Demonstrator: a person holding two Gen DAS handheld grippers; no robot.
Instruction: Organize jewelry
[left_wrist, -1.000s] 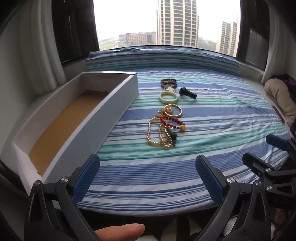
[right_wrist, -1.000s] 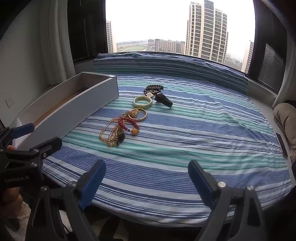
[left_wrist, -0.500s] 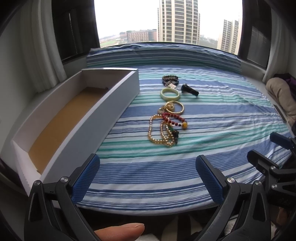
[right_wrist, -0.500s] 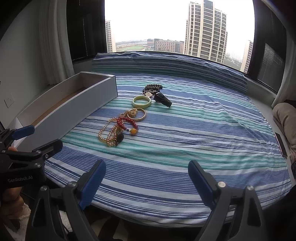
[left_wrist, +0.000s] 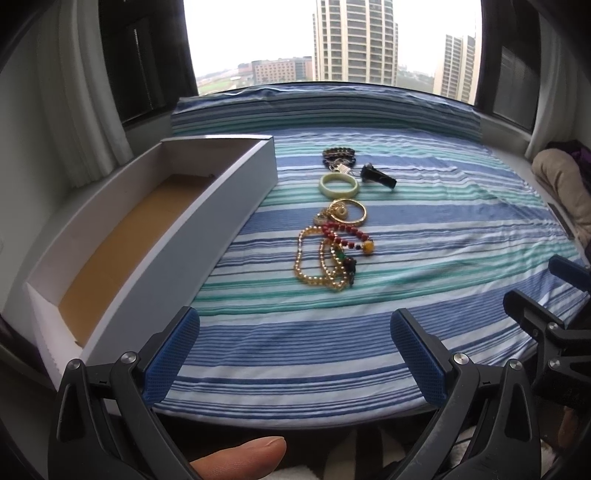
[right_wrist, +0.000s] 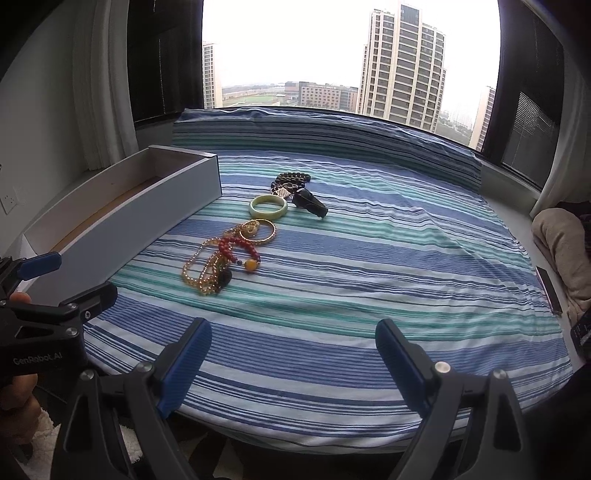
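Jewelry lies in a row on the striped cloth: a gold bead necklace (left_wrist: 314, 266) (right_wrist: 195, 273) nearest, a red bead bracelet (left_wrist: 343, 232) (right_wrist: 240, 245), a gold bangle (left_wrist: 351, 210) (right_wrist: 260, 229), a pale green bangle (left_wrist: 338, 184) (right_wrist: 268, 206), a dark bead bracelet (left_wrist: 338, 155) (right_wrist: 291, 180) and a black clip (left_wrist: 378, 178) (right_wrist: 310, 203). A long white box (left_wrist: 207, 221) (right_wrist: 147, 214) with a brown floor stands open and empty at the left. My left gripper (left_wrist: 295, 354) and right gripper (right_wrist: 293, 354) are both open and empty, hovering at the near edge, short of the jewelry.
The striped cloth (left_wrist: 424, 240) covers a window-seat platform ending in a raised striped bolster (left_wrist: 332, 110) under the window. A beige bundle (left_wrist: 561, 184) and a flat dark device (right_wrist: 548, 290) lie at the right edge. Curtains hang at both sides.
Both grippers have shifted slightly forward and upward; the jewelry and box sit a little closer in view. Nothing was touched.
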